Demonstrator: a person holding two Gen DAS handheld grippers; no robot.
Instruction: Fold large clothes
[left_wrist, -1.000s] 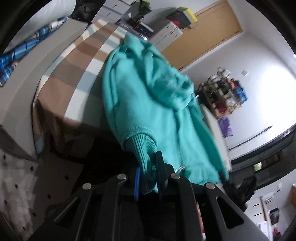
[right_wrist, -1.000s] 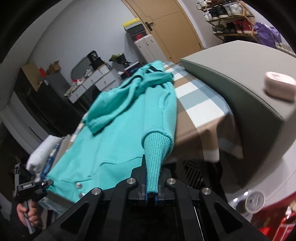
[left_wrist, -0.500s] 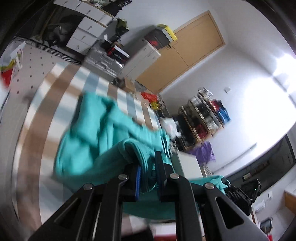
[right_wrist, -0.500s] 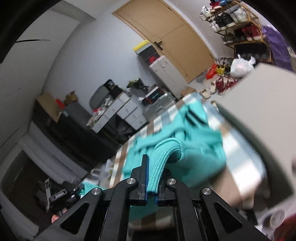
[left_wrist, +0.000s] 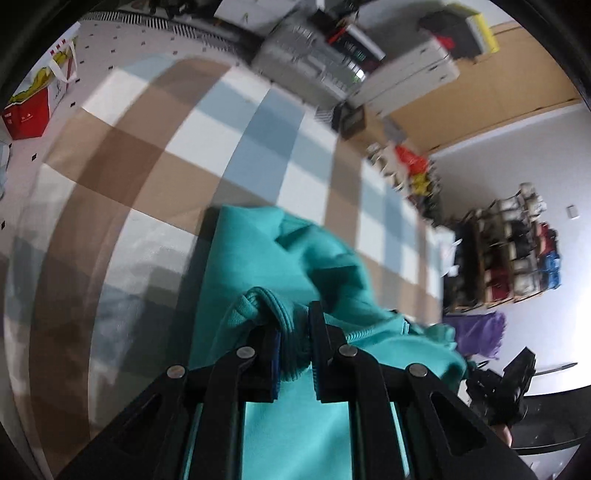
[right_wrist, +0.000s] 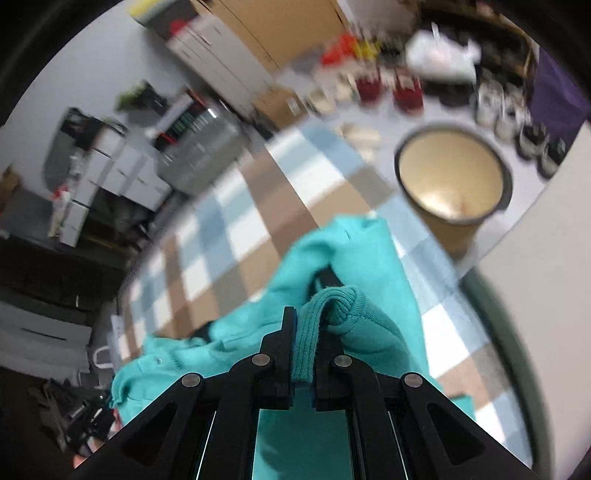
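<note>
A teal hooded sweatshirt (left_wrist: 258, 258) lies bunched on a checked brown, white and blue cloth (left_wrist: 155, 155) over the table. My left gripper (left_wrist: 293, 332) is shut on one ribbed cuff (left_wrist: 288, 325) of the sweatshirt. In the right wrist view my right gripper (right_wrist: 306, 339) is shut on the other ribbed cuff (right_wrist: 310, 325), and the sweatshirt (right_wrist: 362, 258) folds over beneath it. Both cuffs are held above the body of the garment. The other gripper (left_wrist: 506, 384) shows at the lower right of the left wrist view.
A round tan bin (right_wrist: 450, 177) stands on the floor past the table's far edge. A shoe rack (left_wrist: 509, 251), white cabinets (left_wrist: 406, 77) and a wooden door (left_wrist: 498, 74) line the walls. A red and white bag (left_wrist: 37, 103) stands at the left.
Both grippers have swept the cuffs far across the table toward its far side, folding the sleeves over the sweatshirt's body. The garment, earlier spread long, now lies bunched under them.
</note>
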